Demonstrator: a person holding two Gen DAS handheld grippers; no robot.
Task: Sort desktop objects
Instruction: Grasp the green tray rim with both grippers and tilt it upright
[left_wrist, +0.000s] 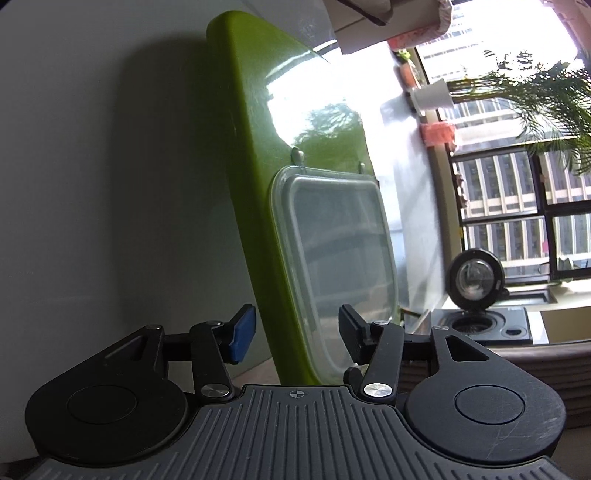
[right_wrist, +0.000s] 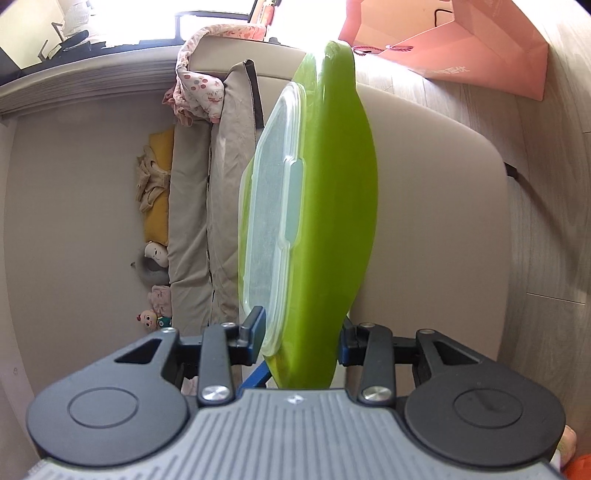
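Green tray (right_wrist: 332, 206) is the biggest thing in both views, turned on edge and running from 6 to 12 o'clock down the middle of each frame. Clear lidded container (right_wrist: 266, 206) sits flat against its face, at 9 o'clock of the tray in the right wrist view, and low centre in the left wrist view (left_wrist: 332, 258).

Right gripper (right_wrist: 301, 338): jaws clamped on the tray's near edge, one pad on the container-lid side, the other on the green back. Tray fills the gap.

Left gripper (left_wrist: 295, 328): jaws apart. Tray edge (left_wrist: 255, 184) and container corner stand between them, but the blue pad (left_wrist: 242, 334) at 9 o'clock shows a gap to the green, and the black finger (left_wrist: 352, 332) at 3 o'clock sits off the lid. Not gripping.

Background, right view: beige sofa (right_wrist: 192, 206) at 9 o'clock, pink paper bag (right_wrist: 461, 40) at 1 o'clock, small toys (right_wrist: 155, 317) on the floor at 8 o'clock.

Background, left view: window (left_wrist: 517, 206) at 3 o'clock, palm plant (left_wrist: 535, 92) at 2 o'clock, round black fan (left_wrist: 474, 277) low at 4 o'clock.
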